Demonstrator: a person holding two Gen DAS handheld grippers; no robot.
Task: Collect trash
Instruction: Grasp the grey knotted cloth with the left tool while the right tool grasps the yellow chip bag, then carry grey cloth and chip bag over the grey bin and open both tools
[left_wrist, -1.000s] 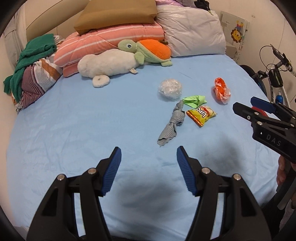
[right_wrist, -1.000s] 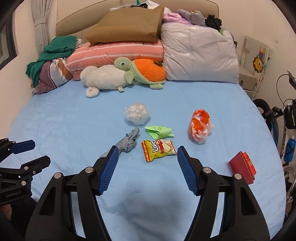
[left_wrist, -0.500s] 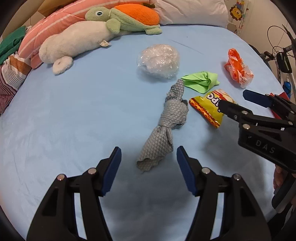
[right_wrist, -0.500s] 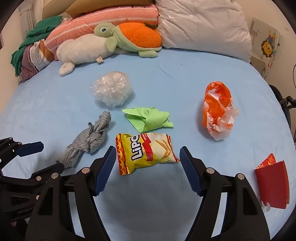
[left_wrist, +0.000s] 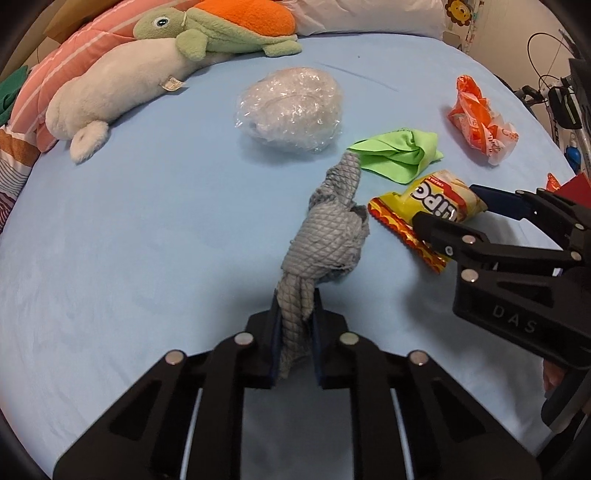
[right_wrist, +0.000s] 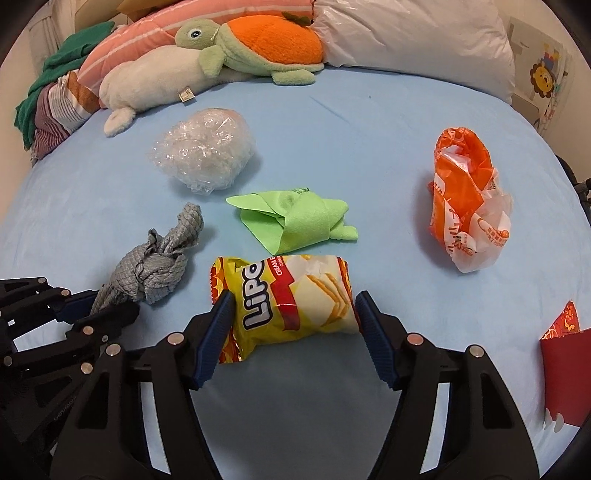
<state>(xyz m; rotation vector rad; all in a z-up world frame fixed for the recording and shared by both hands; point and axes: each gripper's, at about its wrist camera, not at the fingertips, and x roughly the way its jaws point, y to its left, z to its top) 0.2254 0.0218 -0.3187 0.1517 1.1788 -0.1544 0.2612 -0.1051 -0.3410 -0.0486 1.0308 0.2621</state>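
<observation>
The orange-and-white plastic bag (right_wrist: 469, 206) lies crumpled with its mouth gaping, contents not discernible; the clear crinkled wrap (left_wrist: 290, 109) is balled into a dome. Taking the yellow snack packet (right_wrist: 291, 299) as landmark: the left gripper (left_wrist: 293, 328), spread half a second ago, now pinches the tail of the knotted grey waffle-weave rag (left_wrist: 328, 232) lying just left of it on the blue bedsheet (left_wrist: 129, 240); the right gripper (right_wrist: 295, 325) has advanced, its fingers spread either side of the packet; the folded green cloth (right_wrist: 295, 218) lies just beyond; the red envelope (right_wrist: 565, 362) well right.
</observation>
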